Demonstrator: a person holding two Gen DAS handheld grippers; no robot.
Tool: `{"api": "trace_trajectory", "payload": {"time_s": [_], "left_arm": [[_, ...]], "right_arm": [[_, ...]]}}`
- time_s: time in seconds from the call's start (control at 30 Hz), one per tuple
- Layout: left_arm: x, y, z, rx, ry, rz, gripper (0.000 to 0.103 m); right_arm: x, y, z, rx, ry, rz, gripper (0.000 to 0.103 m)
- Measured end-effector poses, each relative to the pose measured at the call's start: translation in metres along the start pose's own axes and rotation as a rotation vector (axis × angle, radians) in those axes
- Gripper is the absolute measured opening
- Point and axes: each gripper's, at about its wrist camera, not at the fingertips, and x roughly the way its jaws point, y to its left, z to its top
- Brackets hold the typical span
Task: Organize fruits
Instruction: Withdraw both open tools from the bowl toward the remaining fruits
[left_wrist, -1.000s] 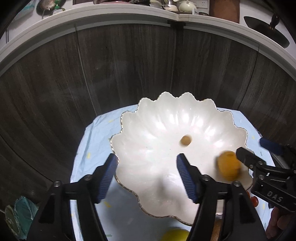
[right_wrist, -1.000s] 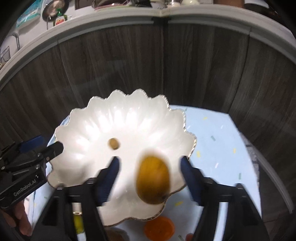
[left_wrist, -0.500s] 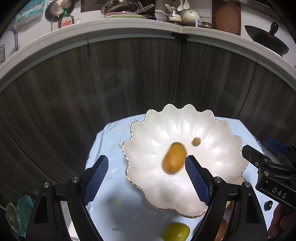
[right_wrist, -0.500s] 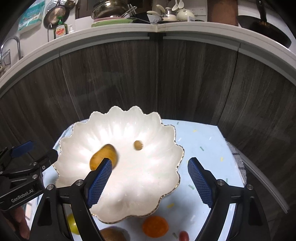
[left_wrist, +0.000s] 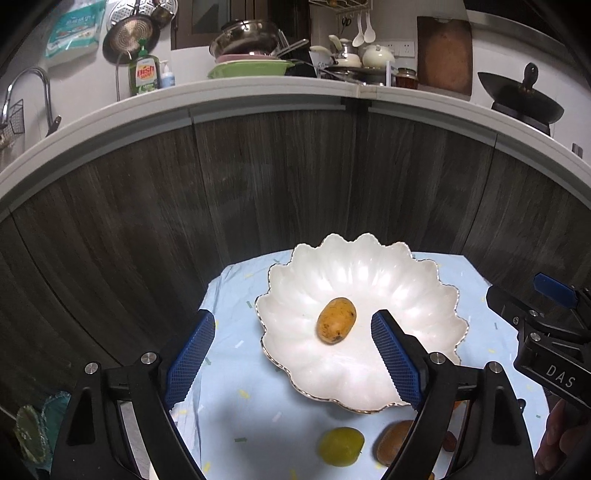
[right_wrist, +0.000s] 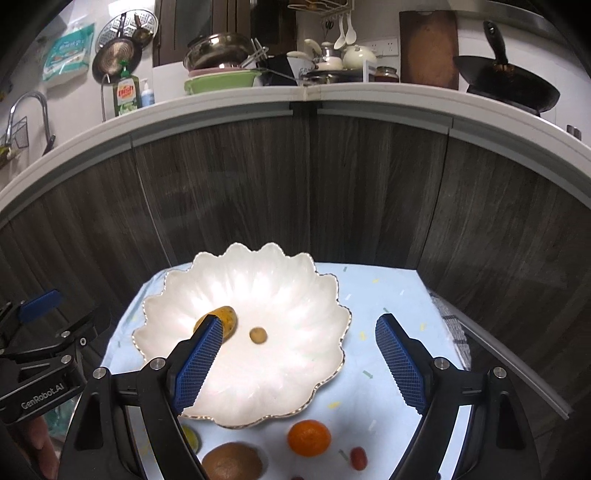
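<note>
While both claws gape empty, a speckled yellow-brown mango (left_wrist: 336, 320) (oval) lies in the bowl (left_wrist: 424, 295).

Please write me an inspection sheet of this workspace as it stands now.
Surface: light blue cloth with confetti print.
Job's things: white scalloped bowl holds a mango and a small round brown fruit. On the cloth near its front: orange, kiwi, yellow-green fruit, small red fruit.
Clutter: nothing seen.
Grippers: left hand-held gripper open, empty, over the bowl's left edge; right hand-held gripper open, empty.
Cables: nothing seen.
Surroundings: dark wood-grain cabinet fronts; counter above with dish soap, wok, cutting board.
</note>
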Motion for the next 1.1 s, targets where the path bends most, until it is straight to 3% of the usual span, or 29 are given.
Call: {"api": "trace_trajectory", "payload": {"time_s": [0.57,1.1], "left_arm": [[-0.036,-0.003,-0.012,0.001,-0.006,-0.008,0.087],[-0.043,-0.013,-0.032,0.015,0.027,-0.022,0.087]], "right_arm": [[-0.038,-0.004,-0.011,0.018,-0.022,0.013,0.085],[-0.048,-0.011,-0.031,0.017,-0.009,0.013,0.085]]}}
